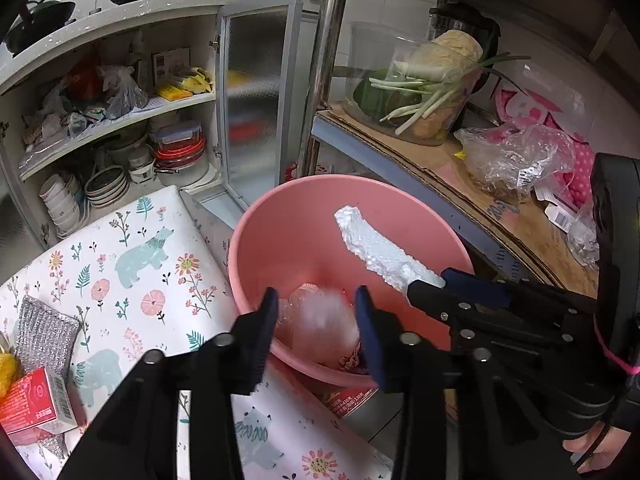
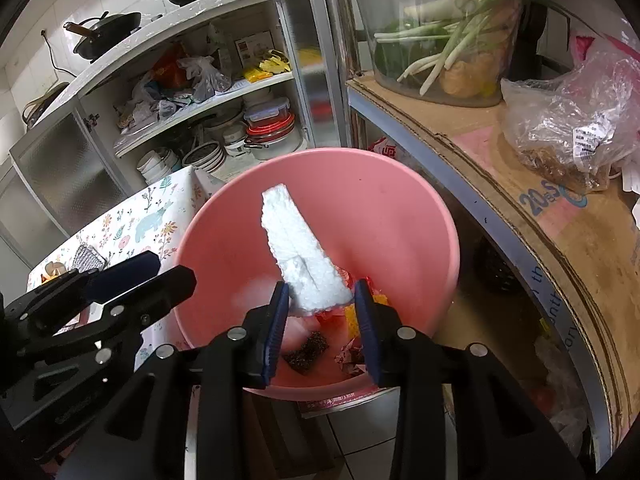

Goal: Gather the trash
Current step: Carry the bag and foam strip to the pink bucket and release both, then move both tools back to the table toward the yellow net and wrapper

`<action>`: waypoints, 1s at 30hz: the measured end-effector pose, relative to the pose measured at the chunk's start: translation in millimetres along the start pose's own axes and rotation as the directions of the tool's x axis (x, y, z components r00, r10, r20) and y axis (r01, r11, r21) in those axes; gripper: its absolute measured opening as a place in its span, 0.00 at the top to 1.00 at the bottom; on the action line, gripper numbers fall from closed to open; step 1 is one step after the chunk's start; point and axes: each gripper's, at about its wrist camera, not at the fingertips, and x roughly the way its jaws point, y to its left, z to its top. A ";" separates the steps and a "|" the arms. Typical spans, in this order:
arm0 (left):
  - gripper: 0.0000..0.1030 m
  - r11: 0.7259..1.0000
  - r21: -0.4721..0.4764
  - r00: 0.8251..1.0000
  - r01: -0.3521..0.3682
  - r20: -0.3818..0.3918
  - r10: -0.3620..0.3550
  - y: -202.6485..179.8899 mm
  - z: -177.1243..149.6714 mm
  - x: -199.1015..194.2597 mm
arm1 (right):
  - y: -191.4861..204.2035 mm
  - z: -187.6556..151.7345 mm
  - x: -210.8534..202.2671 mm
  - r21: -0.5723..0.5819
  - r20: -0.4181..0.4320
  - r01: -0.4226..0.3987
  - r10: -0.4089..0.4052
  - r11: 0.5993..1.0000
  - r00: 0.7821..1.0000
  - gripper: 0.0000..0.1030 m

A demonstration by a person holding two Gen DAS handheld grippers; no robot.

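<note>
Both grippers tilt down over the pink bowl (image 2: 400, 208). The right gripper (image 2: 320, 300) clamps a foam strip (image 2: 298, 248) pointing toward 11 o'clock; the left gripper (image 1: 316, 312) hangs open above blurred plastic (image 1: 320, 320) in the bowl. A floral table (image 1: 132, 264) lies at 9 o'clock, a cardboard shelf (image 2: 500, 168) at 3.

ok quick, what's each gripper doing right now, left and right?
Left gripper: open, nothing gripped, over the pink basin.
Right gripper: closed on the white foam piece.

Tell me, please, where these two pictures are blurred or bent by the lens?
Left wrist view: a whitish smear between the left hand-held gripper's fingers is motion-blurred; the pole bows. Right wrist view: the foam is sharp; the cardboard shelf edge curves strongly.
</note>
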 end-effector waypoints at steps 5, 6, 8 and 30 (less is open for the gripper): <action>0.56 1.000 0.007 1.000 -0.005 0.012 0.005 -2.3 2.0 -6.9 | -0.2 -0.4 -1.1 -0.005 0.002 -0.006 0.006 1.000 1.000 0.62; 0.56 1.000 0.008 1.000 -0.006 0.014 0.005 -3.1 2.5 -8.2 | 0.0 -0.4 -1.5 -0.006 0.003 -0.008 0.008 1.000 1.000 0.62; 0.56 1.000 0.012 1.000 -0.011 0.020 0.011 -3.3 2.5 -13.2 | -0.2 -0.3 -4.1 -0.005 0.005 -0.013 0.013 1.000 1.000 0.62; 0.52 0.992 -0.051 0.990 -0.118 0.077 0.122 30.4 -28.1 -107.1 | 67.1 -21.9 -65.1 -0.118 0.034 -0.167 0.172 0.979 0.985 0.62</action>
